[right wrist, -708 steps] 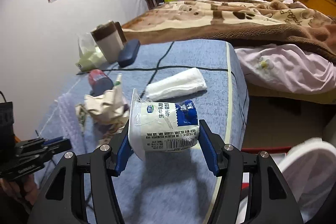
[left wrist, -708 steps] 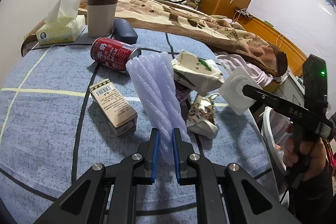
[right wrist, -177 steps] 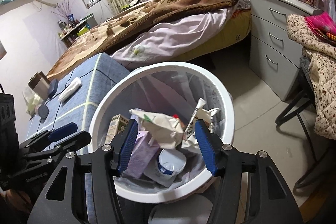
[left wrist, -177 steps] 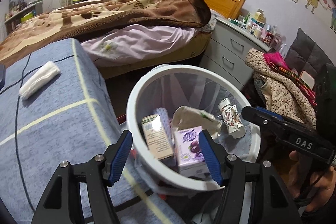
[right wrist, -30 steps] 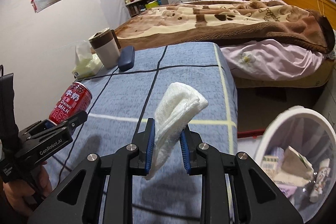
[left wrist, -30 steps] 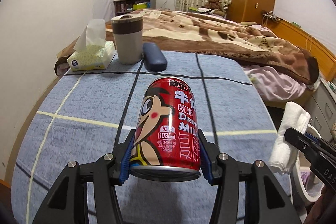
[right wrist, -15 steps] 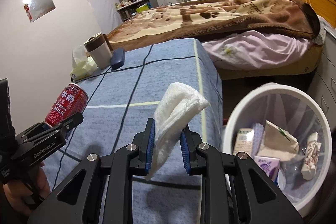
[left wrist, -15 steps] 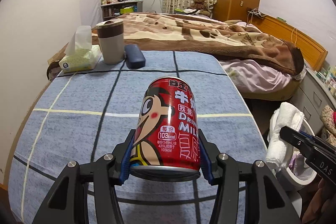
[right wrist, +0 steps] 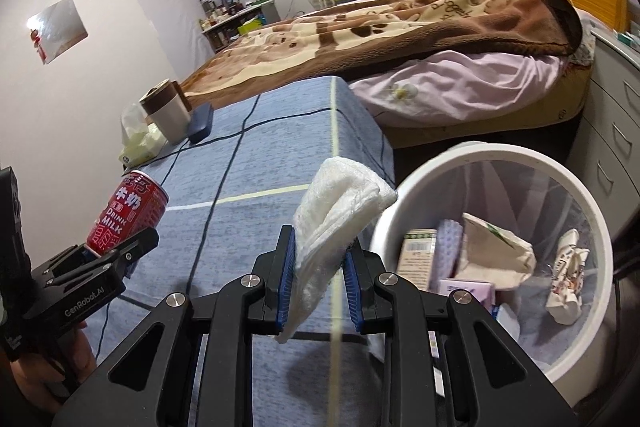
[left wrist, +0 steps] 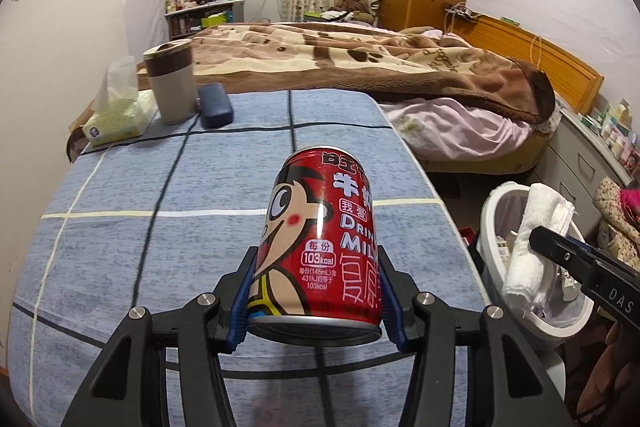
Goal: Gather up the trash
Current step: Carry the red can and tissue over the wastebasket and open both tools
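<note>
My left gripper (left wrist: 314, 293) is shut on a red milk drink can (left wrist: 320, 243) and holds it upright above the blue checked tablecloth (left wrist: 160, 195). The can also shows in the right wrist view (right wrist: 128, 213). My right gripper (right wrist: 320, 269) is shut on a folded white towel (right wrist: 336, 211), held near the table's right edge beside the white trash bin (right wrist: 476, 155). The towel also shows in the left wrist view (left wrist: 536, 239), in front of the bin (left wrist: 490, 215). The bin holds cartons, crumpled paper and wrappers.
At the table's far end stand a tissue box (left wrist: 120, 119), a brown-and-grey tumbler (left wrist: 170, 83) and a dark blue case (left wrist: 215, 104). A bed with a brown blanket (left wrist: 360, 67) lies beyond. A grey drawer unit (right wrist: 616, 107) stands right of the bin.
Both grippers have moved right toward the bin with their loads. The towel is now closer to the bin's rim, and the bin looks larger in the right wrist view.
</note>
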The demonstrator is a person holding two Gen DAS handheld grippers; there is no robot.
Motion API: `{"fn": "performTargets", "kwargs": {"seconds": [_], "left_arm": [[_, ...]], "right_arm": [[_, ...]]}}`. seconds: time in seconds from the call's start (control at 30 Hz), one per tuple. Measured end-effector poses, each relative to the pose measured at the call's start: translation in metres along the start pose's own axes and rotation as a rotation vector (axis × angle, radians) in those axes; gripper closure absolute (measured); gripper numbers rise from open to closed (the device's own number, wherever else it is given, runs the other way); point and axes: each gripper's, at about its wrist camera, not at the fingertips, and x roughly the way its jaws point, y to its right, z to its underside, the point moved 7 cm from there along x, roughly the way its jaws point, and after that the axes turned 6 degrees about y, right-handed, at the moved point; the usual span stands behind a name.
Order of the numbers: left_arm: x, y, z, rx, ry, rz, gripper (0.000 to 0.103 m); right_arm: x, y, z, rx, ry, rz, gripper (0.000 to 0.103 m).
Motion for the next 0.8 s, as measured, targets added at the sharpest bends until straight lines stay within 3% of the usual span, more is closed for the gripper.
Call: {"fn": "performTargets", "kwargs": {"seconds": [0.27,0.8], "left_arm": [[0.008,0.046,0.004,0.062,-0.02,0.083,0.05],[0.02,0.156,0.012,0.196,-0.054,0.332,0.05]], "right_arm": [[-0.014,0.039,0.002,0.06,0.022,0.064,0.079],[-0.036,0.112,0.012,0.177,0.032,0.195,0.079]]}}
